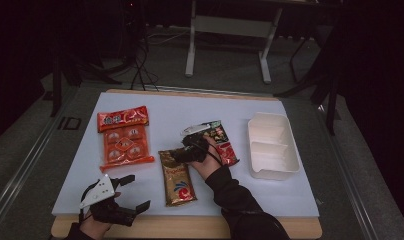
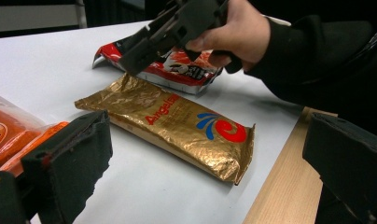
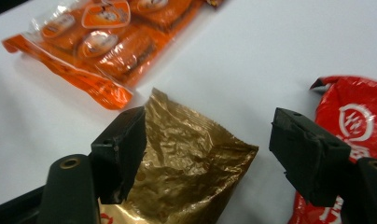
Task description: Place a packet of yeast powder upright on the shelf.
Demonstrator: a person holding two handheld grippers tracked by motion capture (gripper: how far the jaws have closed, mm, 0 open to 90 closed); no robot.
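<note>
A gold foil packet [image 1: 178, 180] lies near the middle front of the white board [image 1: 165, 112]. My right gripper [image 1: 179, 152] hovers open at the packet's far end. In the right gripper view the crinkled top edge of the gold packet [image 3: 186, 163] sits between the spread jaws of my right gripper [image 3: 214, 149], and I cannot tell whether they touch it. A red snack packet [image 1: 224, 142] lies just right of that hand. My left gripper [image 1: 136, 191] stands open and holds nothing at the board's front left corner. It looks across at the gold packet [image 2: 186, 126] and the right gripper [image 2: 135, 53].
An orange multi-pack of snacks [image 1: 125, 142] lies at the left of the board. A white two-compartment tray [image 1: 271, 145] stands at the right. The board's wooden front edge [image 2: 280, 186] runs just under my left gripper. Table legs and cables stand on the floor beyond.
</note>
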